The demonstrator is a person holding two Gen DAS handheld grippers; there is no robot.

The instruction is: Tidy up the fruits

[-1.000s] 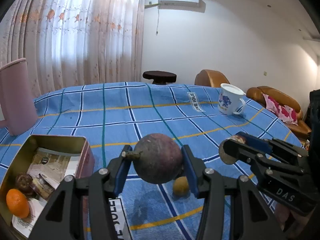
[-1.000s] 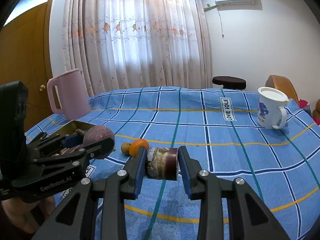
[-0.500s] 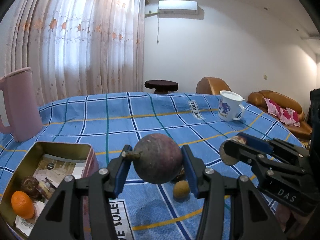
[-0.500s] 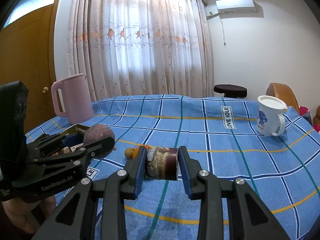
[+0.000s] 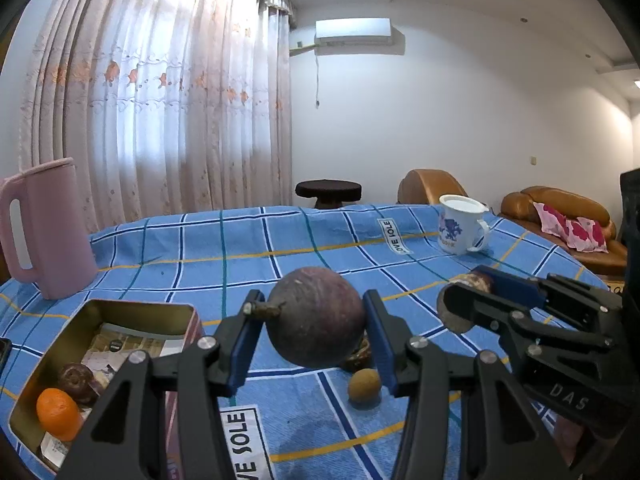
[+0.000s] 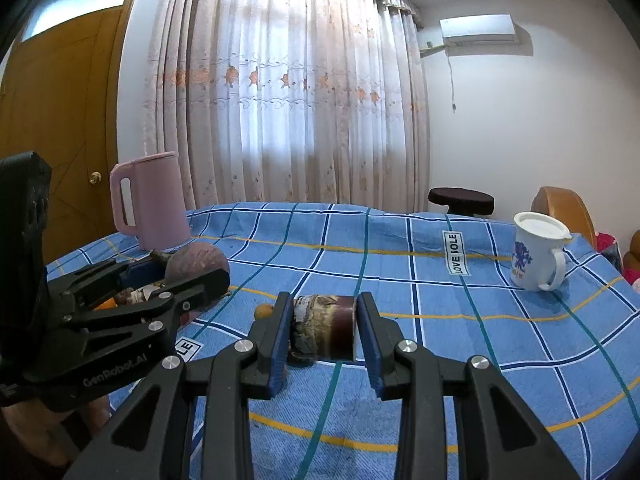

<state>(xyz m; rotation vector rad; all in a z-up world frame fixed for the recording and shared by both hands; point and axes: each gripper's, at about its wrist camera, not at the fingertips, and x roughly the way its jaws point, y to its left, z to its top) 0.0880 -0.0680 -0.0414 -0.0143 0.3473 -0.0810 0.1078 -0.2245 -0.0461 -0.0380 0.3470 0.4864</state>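
Note:
My left gripper (image 5: 314, 320) is shut on a round dark purple fruit (image 5: 316, 316) with a short stem and holds it above the blue checked tablecloth. The open gold tin (image 5: 132, 310) lies below and to its left, holding an orange (image 5: 57, 414) and a dark fruit (image 5: 76, 378). A small tan fruit (image 5: 363, 386) lies on the cloth under the gripper. My right gripper (image 6: 323, 330) is shut on a brown cylindrical piece (image 6: 323, 332) above the cloth. The left gripper and purple fruit (image 6: 196, 262) show at the left of the right wrist view.
A pink jug (image 5: 44, 224) stands at the back left, beyond the tin. A white mug (image 5: 460, 224) with a blue print stands at the back right. Brown sofas and a dark stool stand beyond the table's far edge.
Both grippers have risen and tilted up, still holding their loads. The tin and the tabletop fruits have dropped lower in both views; the orange beside the small tan fruit is now hidden.

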